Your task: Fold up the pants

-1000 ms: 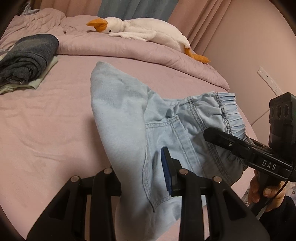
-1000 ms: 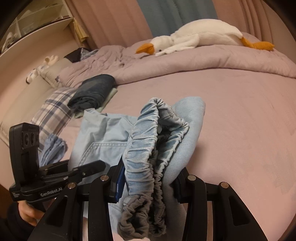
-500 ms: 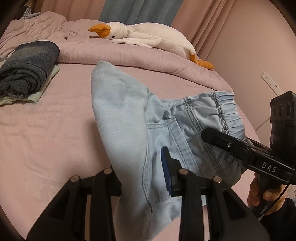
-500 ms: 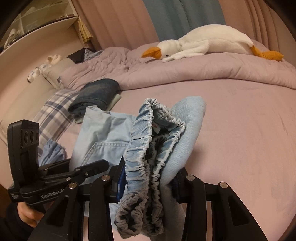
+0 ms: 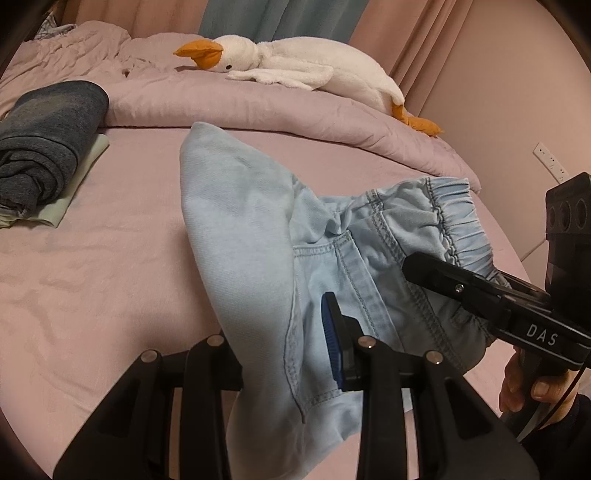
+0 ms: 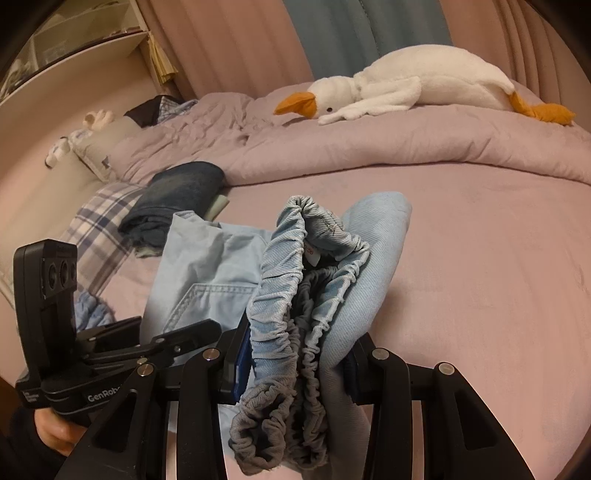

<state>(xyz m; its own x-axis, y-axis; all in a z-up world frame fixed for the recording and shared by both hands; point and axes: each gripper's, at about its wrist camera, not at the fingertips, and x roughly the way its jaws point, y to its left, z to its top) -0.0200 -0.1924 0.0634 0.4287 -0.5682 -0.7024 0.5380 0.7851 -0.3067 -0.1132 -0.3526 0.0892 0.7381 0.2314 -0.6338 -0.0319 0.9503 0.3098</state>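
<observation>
- While we worked over the bed [image 5: 92, 280], its pink sheet lay lightly wrinkled, a pink duvet [image 5: 258, 110] was bunched along the far side, and pink and blue curtains [image 6: 332, 33] hung behind.
- We saw a white plush goose [image 5: 295, 70] stretched out on the duvet, and folded dark jeans [image 5: 44, 140] sat on a pale folded cloth [image 5: 70, 192] to the left.
- We had the light blue pants [image 5: 251, 236] lifted above the sheet, strung between both tools.
- Our left gripper [image 5: 291, 354] was clamped on a bunched fold of denim beside the back pocket.
- Our right gripper [image 6: 295, 365] was clamped on the gathered elastic waistband [image 6: 280, 295], which drooped in front of its fingers.
- We saw a hand [image 5: 532, 384] wrapped round the right tool's handle.
- Against a second earlier, we had carried both tools and the pants toward the duvet: the goose and the jeans loomed larger and nearer, and neither grip had changed.
</observation>
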